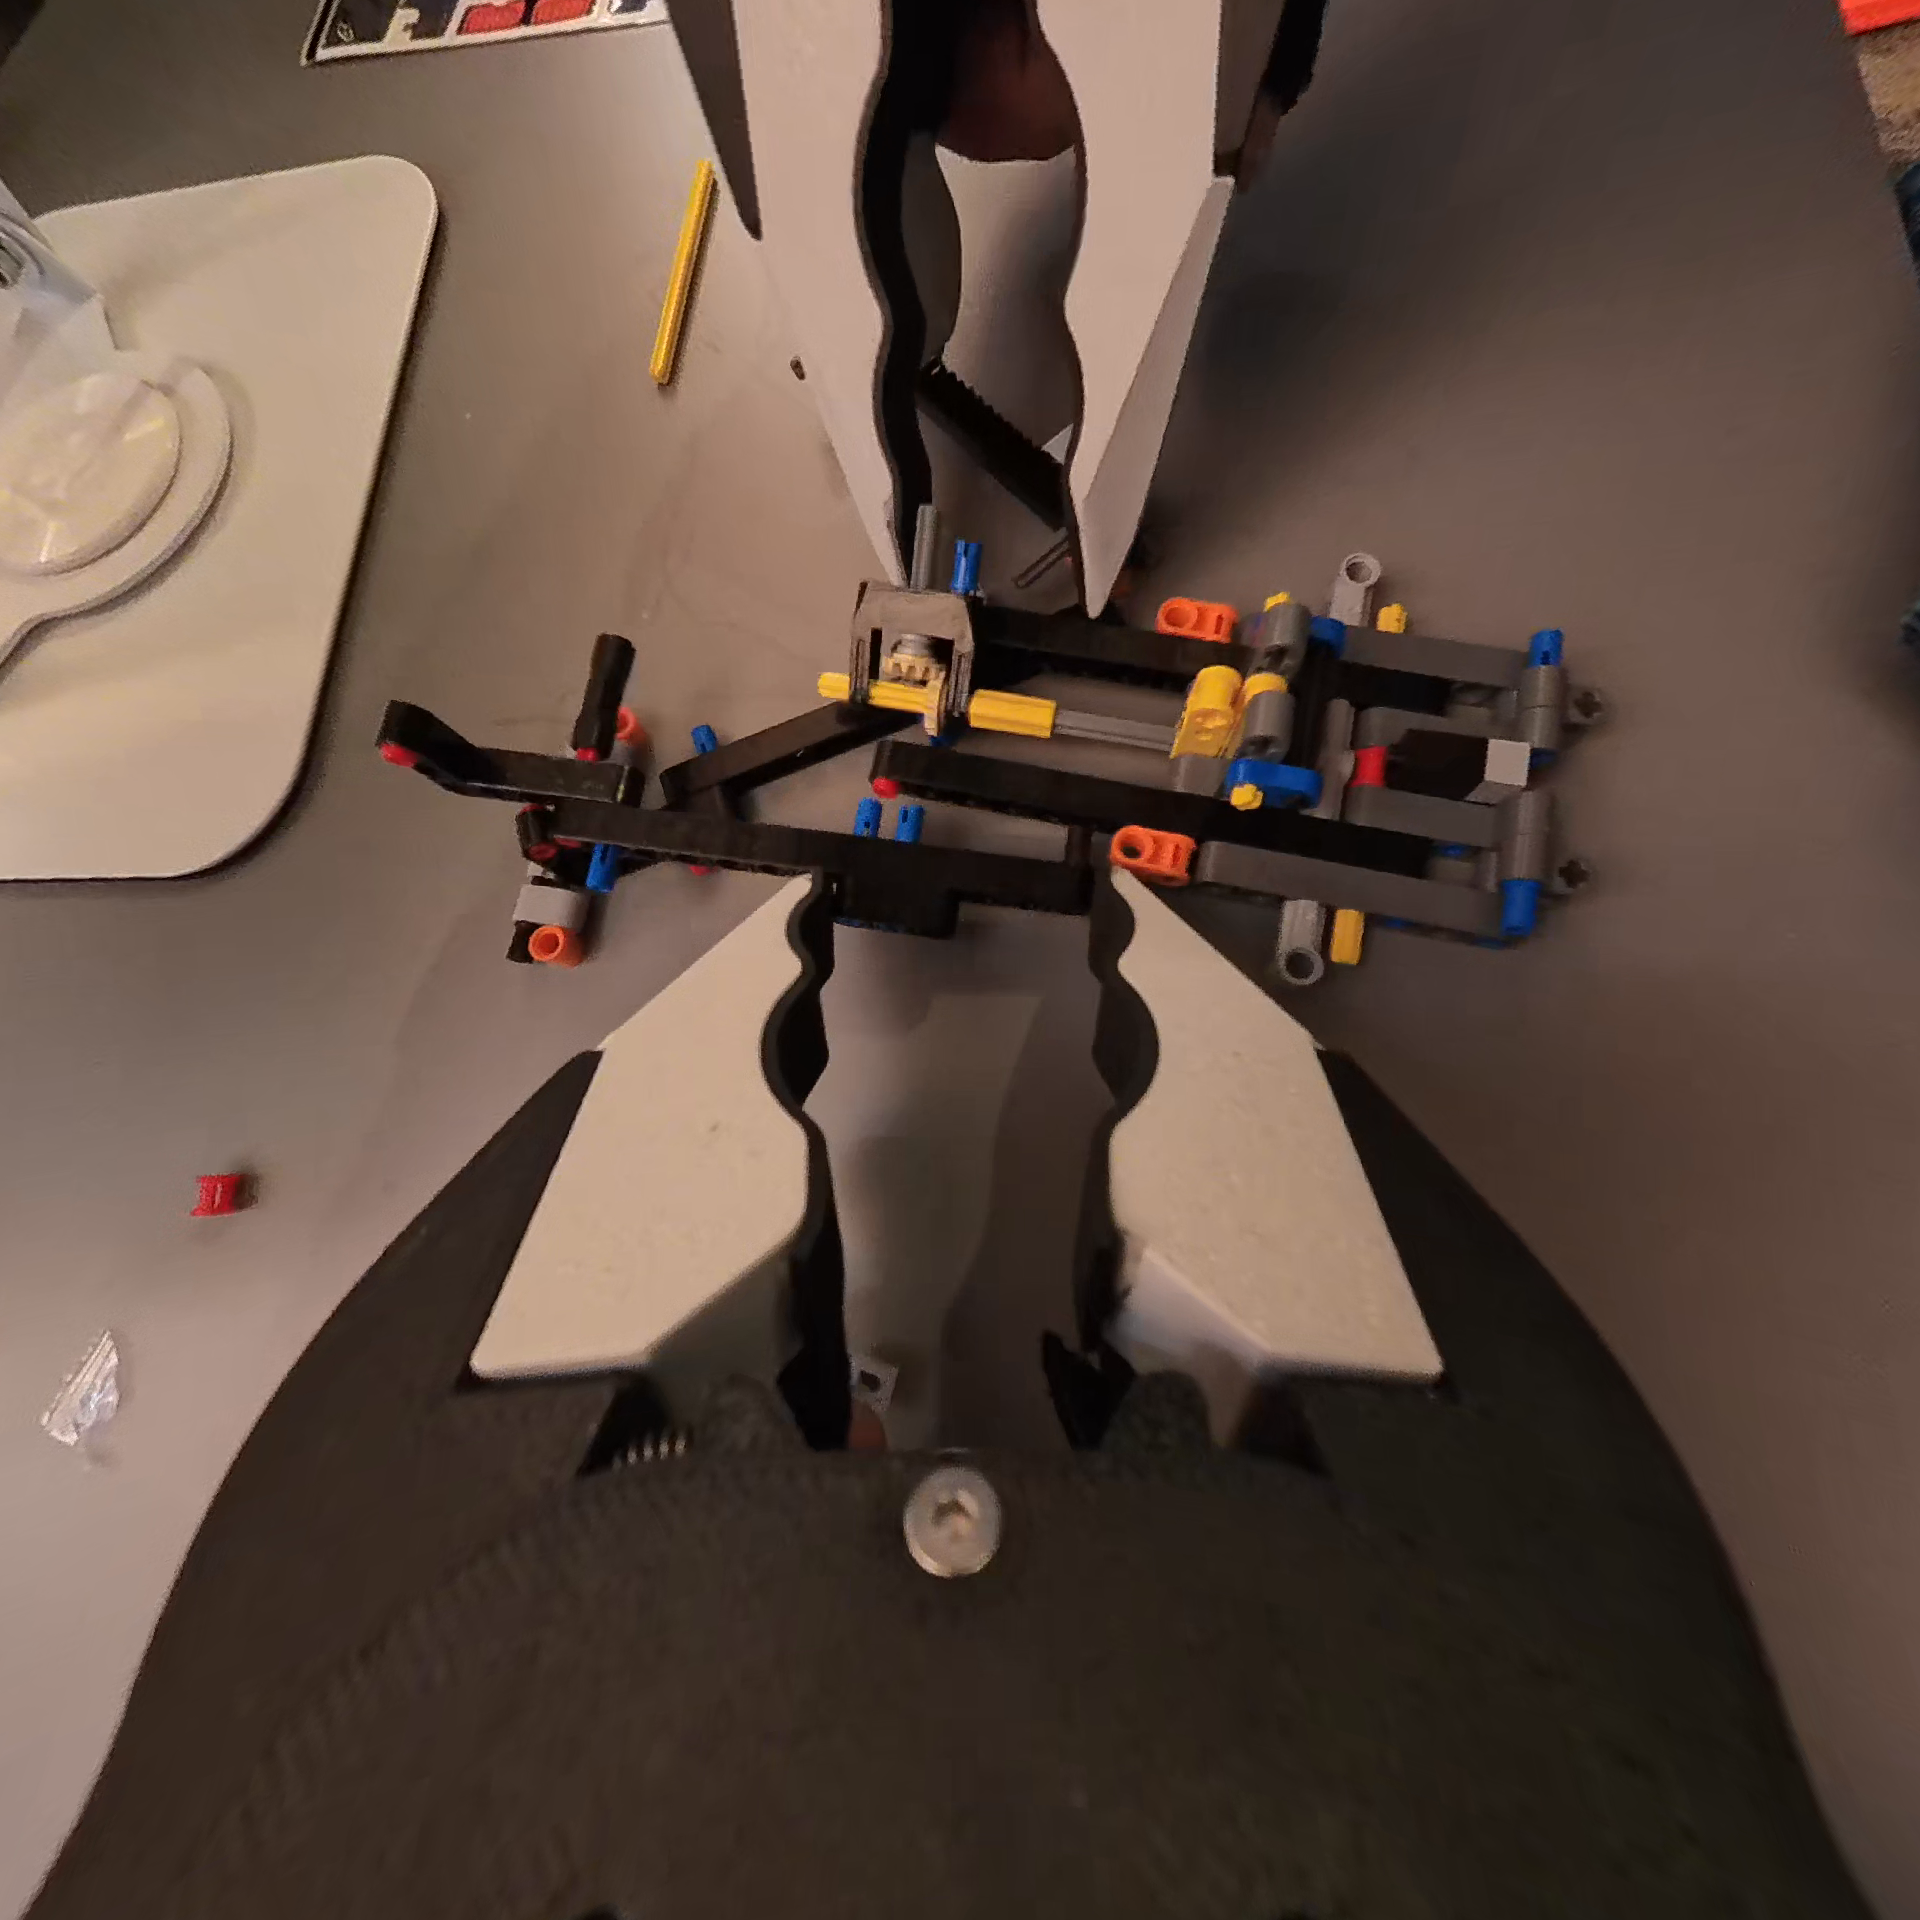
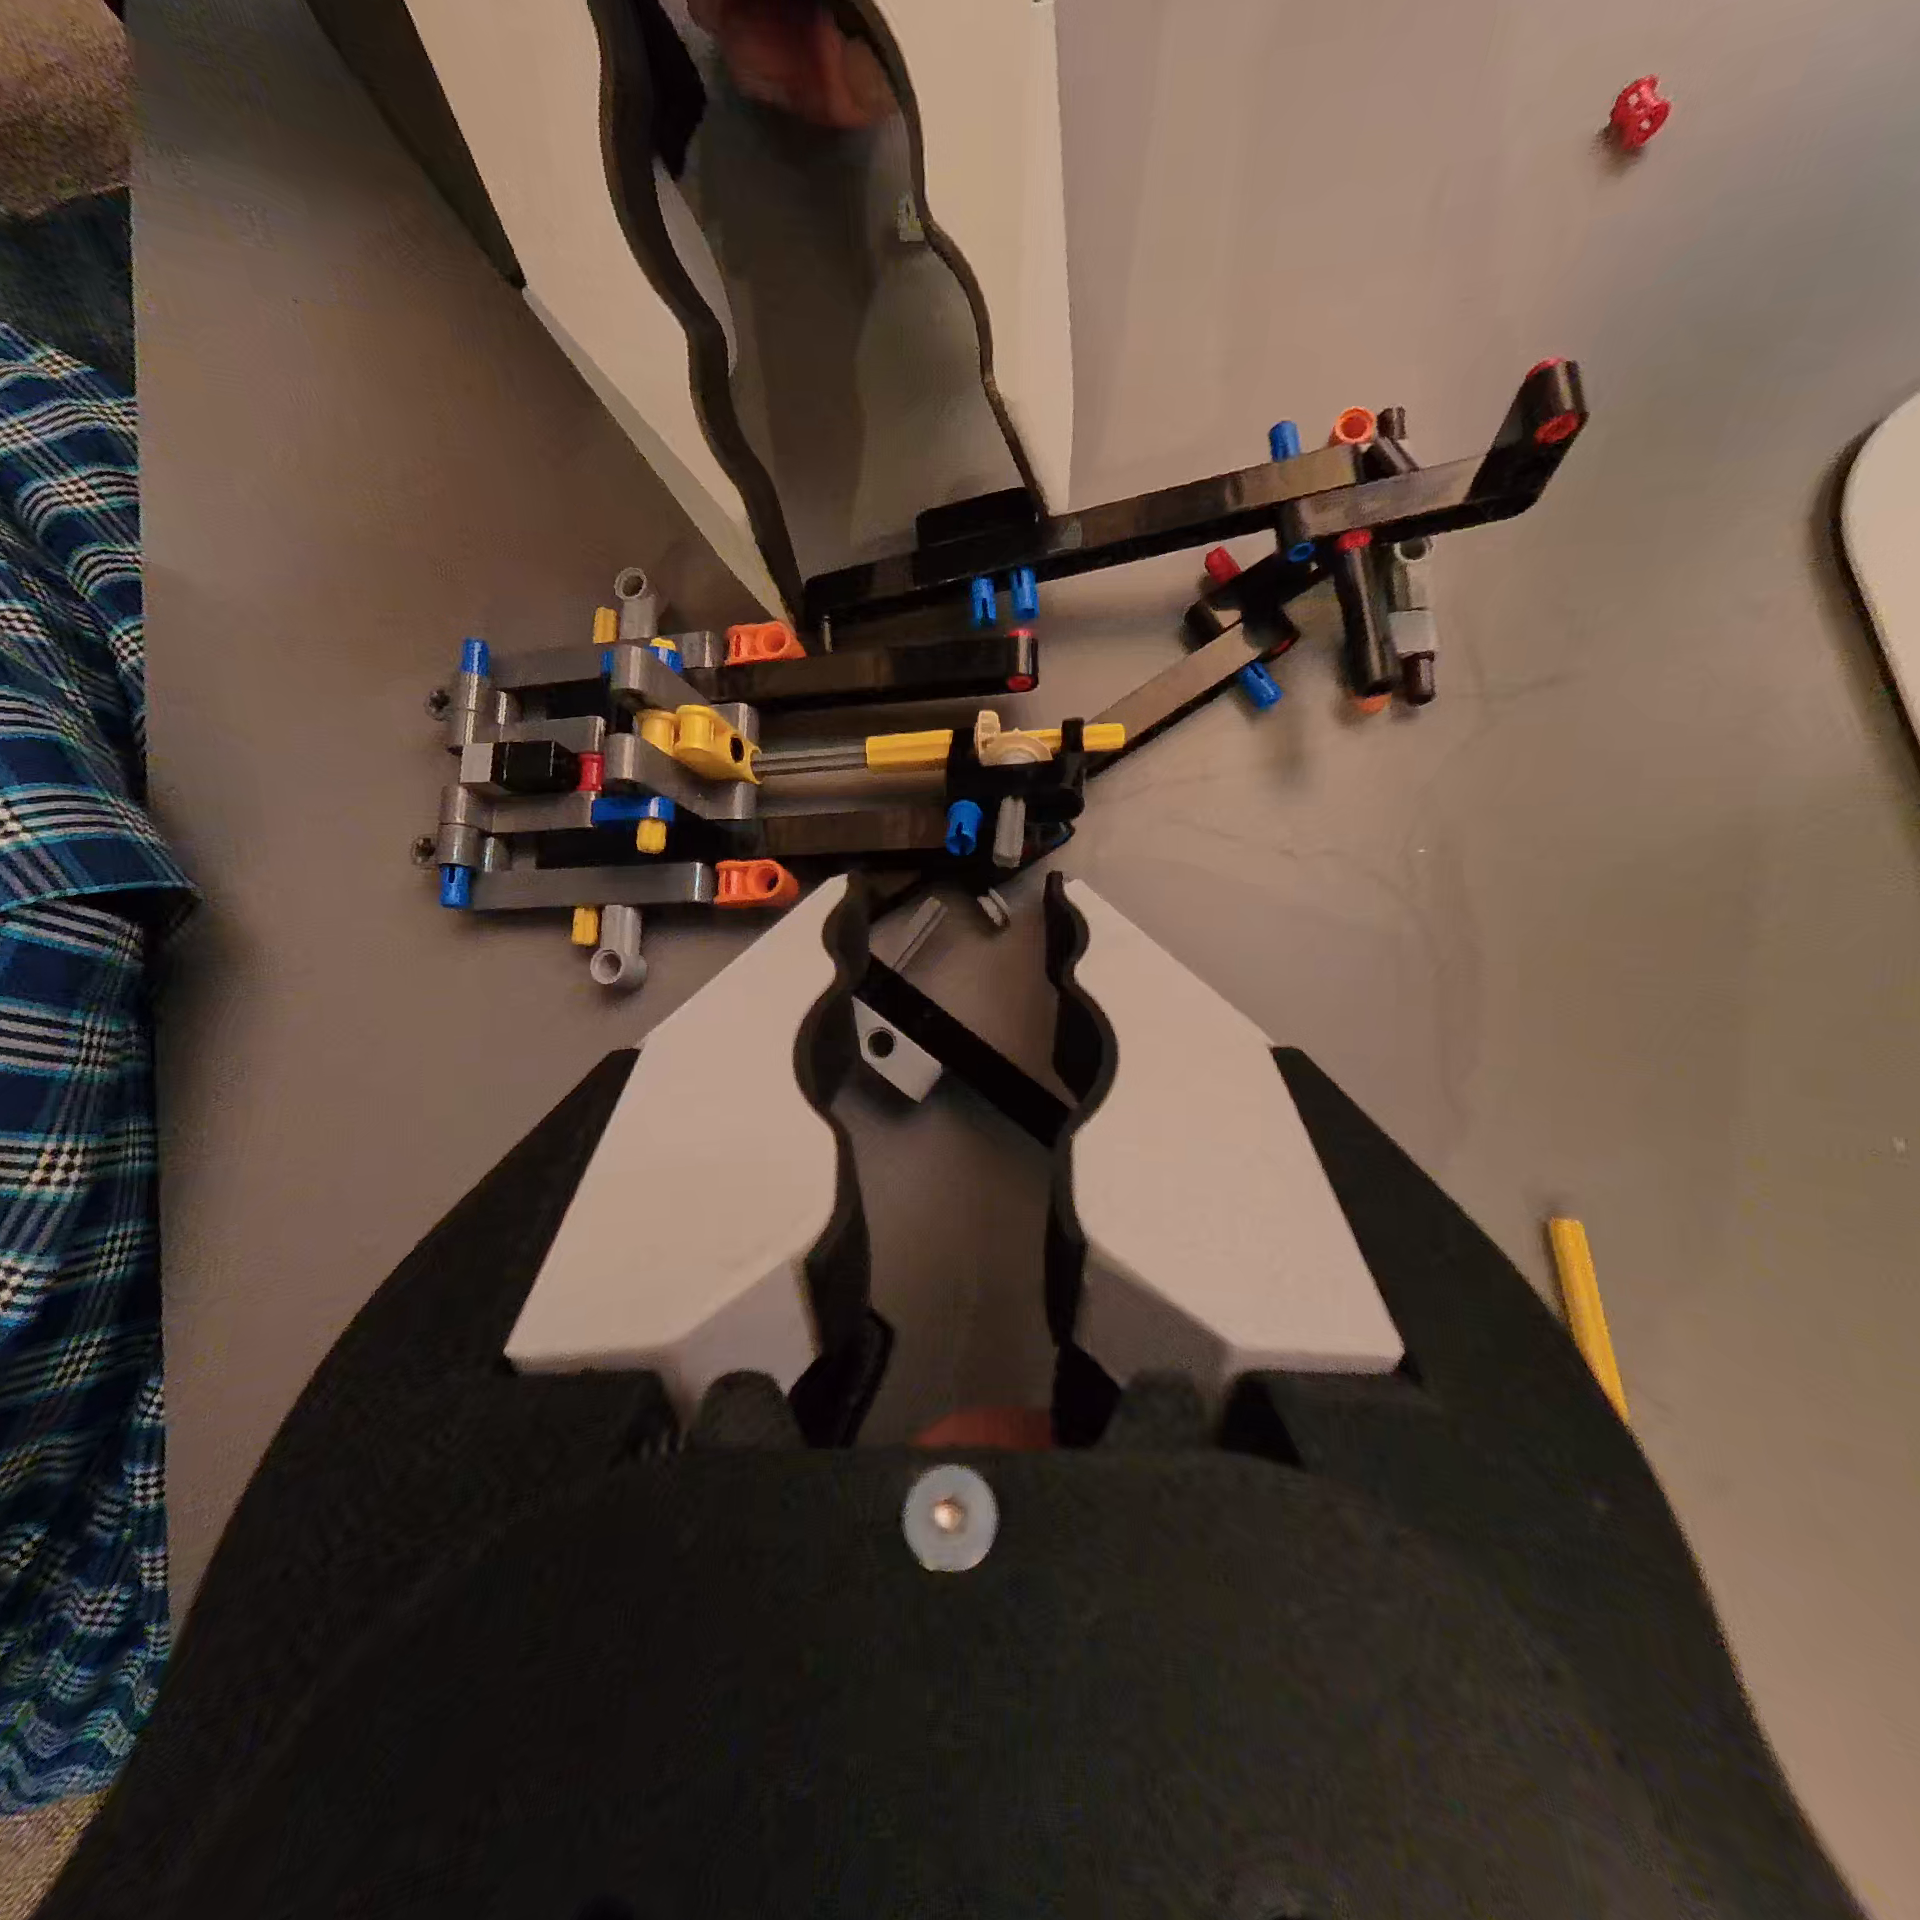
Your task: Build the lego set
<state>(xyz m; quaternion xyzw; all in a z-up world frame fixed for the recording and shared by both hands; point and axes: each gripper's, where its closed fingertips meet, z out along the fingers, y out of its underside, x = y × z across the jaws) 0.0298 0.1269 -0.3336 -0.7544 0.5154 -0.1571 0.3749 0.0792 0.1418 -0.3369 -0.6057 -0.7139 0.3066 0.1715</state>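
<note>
Gripping a black beam of the lego model, the left gripper is held part-closed. A black toothed bar is clamped crosswise between the right gripper fingers, tips against the model.

We see a grey table carrying the part-built lego set, a loose yellow rod, a small red piece, a clear plastic scrap, a pale rounded board and a printed sheet at the far edge.

Glossy plastic lego assembly on smooth matt table
</note>
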